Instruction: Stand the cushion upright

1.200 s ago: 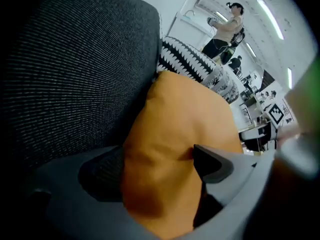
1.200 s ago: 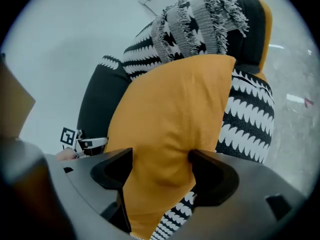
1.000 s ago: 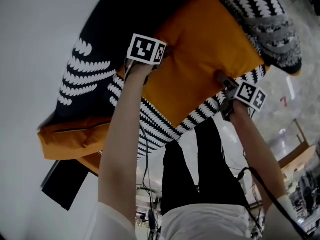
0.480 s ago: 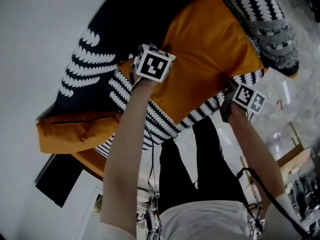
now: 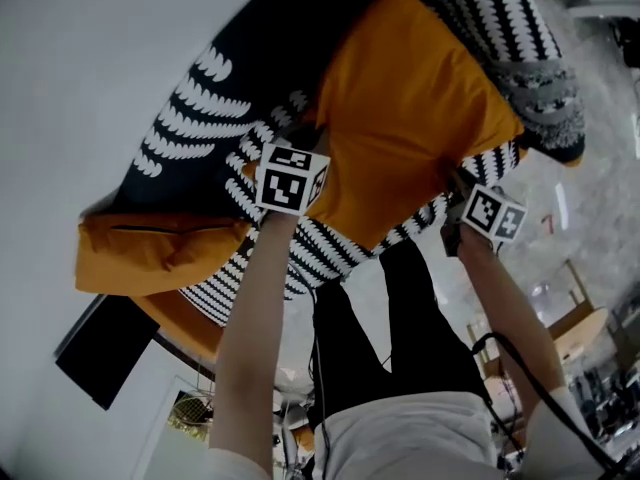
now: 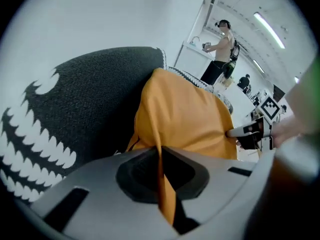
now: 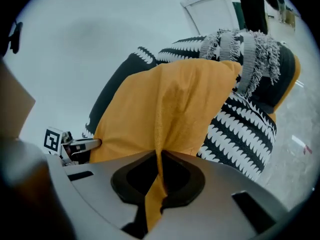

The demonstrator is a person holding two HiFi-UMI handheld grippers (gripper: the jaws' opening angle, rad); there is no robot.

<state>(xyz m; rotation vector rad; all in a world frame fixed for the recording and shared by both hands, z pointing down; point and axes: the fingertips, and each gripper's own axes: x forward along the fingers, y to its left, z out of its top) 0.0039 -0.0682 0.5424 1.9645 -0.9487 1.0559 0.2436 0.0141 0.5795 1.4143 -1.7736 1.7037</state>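
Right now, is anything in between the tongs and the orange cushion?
No, nothing visible is. The left tongs and the right tongs have both just closed on folds of the orange cushion, so they touch its cloth directly. The black-and-white cushions lie around it, not in between.

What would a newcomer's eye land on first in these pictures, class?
The bright orange cushion at the centre of the head view, set against a black-and-white patterned cushion. The left gripper and right gripper have just closed on folds of its near edge, one at each side.
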